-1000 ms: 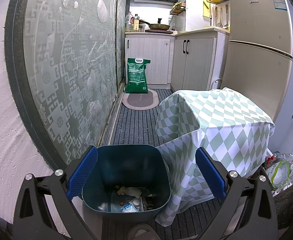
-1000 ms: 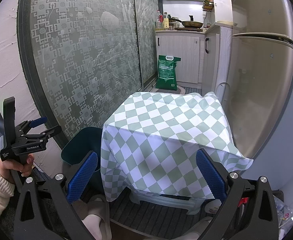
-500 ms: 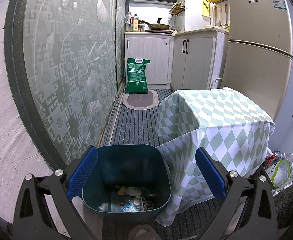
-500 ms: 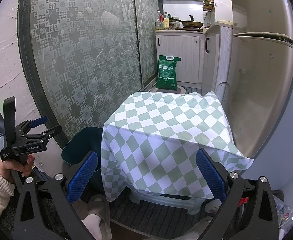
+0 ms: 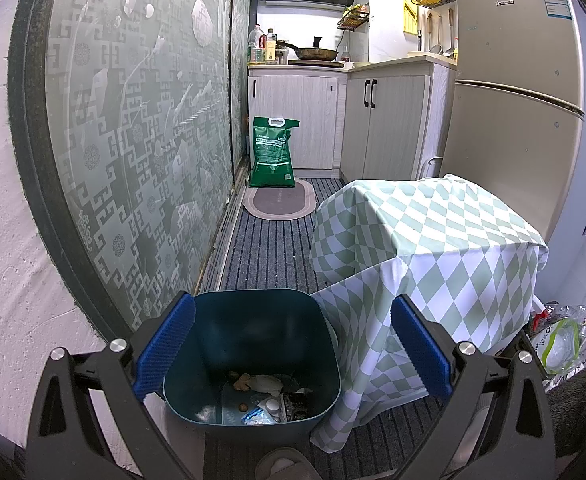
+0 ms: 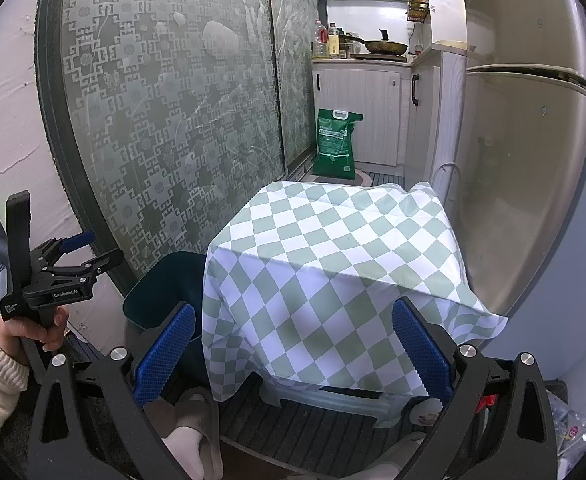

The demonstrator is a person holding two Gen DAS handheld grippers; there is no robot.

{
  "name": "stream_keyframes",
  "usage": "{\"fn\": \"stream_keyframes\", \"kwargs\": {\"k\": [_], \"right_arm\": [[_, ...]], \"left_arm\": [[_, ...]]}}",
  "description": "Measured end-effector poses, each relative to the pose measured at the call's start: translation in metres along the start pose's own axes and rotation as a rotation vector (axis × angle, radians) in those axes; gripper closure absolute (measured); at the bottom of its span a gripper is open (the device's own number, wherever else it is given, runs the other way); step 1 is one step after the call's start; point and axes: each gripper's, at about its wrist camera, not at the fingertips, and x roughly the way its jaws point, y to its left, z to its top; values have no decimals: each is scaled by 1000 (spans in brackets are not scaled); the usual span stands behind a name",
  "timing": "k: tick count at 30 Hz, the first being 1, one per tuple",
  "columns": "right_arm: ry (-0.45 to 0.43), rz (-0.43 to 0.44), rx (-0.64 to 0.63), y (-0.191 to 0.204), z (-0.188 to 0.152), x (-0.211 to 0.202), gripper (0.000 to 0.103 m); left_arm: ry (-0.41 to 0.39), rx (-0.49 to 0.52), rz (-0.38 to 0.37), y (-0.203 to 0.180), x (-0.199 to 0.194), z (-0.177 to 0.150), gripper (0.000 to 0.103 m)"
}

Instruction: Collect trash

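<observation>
**Trash sits in the bin, both tongs spread and empty**

The trash [image 5: 269, 398] lies at the bottom of the dark teal bin [image 5: 253, 320]: crumpled paper, small wrappers and a few brownish scraps. The bin stands on the striped floor mat [image 5: 277, 256], touching the hanging edge of the green-and-white checked cloth [image 5: 433, 240] that covers the small desk to its right. Your left tongs [image 5: 291, 350] hover above the bin's opening, blue pads wide apart, gripping nothing. Your right tongs [image 6: 291, 350] face the cloth-covered desk [image 6: 333, 394], also spread and empty. On your left is the patterned glass door [image 5: 141, 140]; beyond stand a green sack [image 5: 274, 152] and the fridge [image 5: 513, 100].
</observation>
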Motion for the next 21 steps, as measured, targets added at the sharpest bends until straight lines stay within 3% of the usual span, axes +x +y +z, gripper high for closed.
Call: {"fn": "stream_keyframes", "kwargs": {"k": [21], "right_arm": [[0,0,0,0,0,0,3]], "left_arm": [[10,3,13,3,1,-2,3]]}}
